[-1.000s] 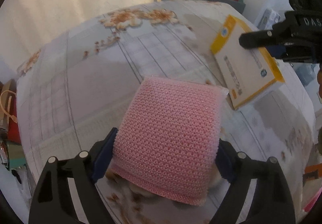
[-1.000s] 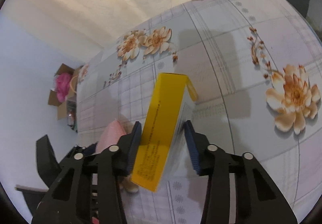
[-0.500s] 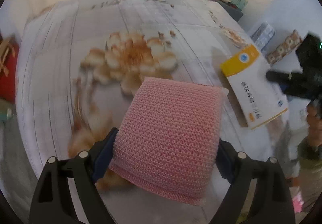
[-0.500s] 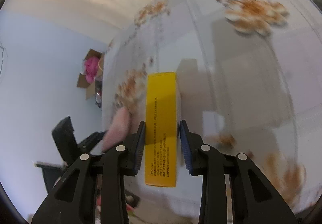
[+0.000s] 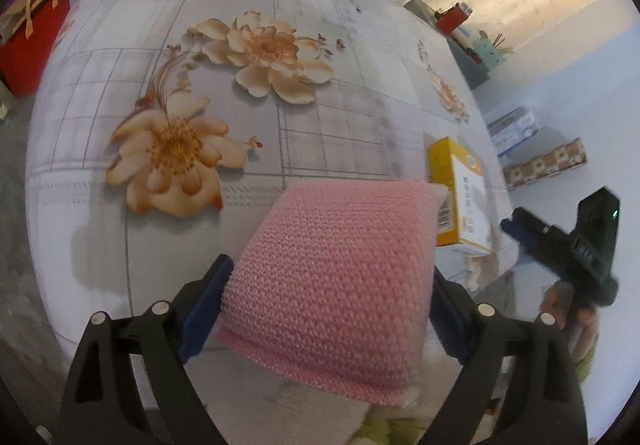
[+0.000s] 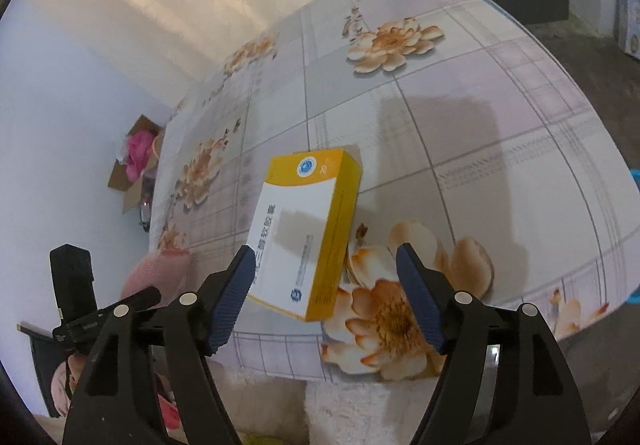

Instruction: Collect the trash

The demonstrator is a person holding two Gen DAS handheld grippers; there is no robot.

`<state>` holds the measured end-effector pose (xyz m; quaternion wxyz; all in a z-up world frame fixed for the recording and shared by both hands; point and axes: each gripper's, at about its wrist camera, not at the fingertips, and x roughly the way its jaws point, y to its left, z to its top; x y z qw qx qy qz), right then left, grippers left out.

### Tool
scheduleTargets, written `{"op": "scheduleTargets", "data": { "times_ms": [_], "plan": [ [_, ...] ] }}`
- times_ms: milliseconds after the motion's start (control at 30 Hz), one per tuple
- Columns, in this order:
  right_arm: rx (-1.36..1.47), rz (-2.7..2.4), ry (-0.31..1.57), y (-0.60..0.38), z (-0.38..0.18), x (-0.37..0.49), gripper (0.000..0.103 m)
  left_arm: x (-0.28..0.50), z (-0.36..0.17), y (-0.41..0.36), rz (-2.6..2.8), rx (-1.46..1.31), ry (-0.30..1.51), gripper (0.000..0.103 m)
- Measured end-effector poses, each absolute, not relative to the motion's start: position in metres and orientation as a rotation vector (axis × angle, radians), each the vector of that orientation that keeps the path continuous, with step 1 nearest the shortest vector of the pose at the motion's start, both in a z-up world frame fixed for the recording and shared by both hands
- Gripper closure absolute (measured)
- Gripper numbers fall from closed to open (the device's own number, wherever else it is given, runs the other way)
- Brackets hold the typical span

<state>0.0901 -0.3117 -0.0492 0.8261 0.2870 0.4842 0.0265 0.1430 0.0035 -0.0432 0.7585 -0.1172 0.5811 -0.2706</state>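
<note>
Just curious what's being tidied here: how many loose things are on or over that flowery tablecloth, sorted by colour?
Pink: 1, the pink knitted scouring pad, clamped in the left gripper.
Yellow and white: 1, the yellow and white cardboard box, between the opening right gripper jaws.
Total: 2.

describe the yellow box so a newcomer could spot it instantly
Find the table with the floral tablecloth. Near its front edge, the yellow-and-white box lies flat between the opening right tongs, which no longer press on it. It is the only rigid printed carton; its neighbour is a soft pink knitted scrubber.
</note>
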Motion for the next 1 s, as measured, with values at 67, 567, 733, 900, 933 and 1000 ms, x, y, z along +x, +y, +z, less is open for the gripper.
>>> {"op": "scheduleTargets", "data": {
  "times_ms": [67,567,733,900,933,1000],
  "plan": [
    [0.633,0.06,1.016,-0.314,-0.054,0.084,0.033,0.141,-0.039,0.004,-0.593,-0.254,1.248,0.014],
    [0.675,0.083,1.0,-0.315,-0.058,0.068,0.033,0.129,-0.029,-0.022,-0.618,-0.003,1.117,0.01],
    [0.686,0.09,1.004,-0.314,-0.061,0.066,0.033,0.125,-0.034,-0.028,-0.627,0.056,1.109,0.01],
    [0.694,0.097,1.018,-0.312,-0.066,0.066,0.033,0.12,-0.043,-0.044,-0.662,0.164,1.109,0.01],
    [0.695,0.097,1.019,-0.312,-0.066,0.066,0.033,0.119,-0.046,-0.049,-0.665,0.2,1.112,0.01],
    [0.697,0.099,1.019,-0.312,-0.066,0.066,0.033,0.118,-0.054,-0.058,-0.66,0.283,1.113,0.01]
  ]
}}
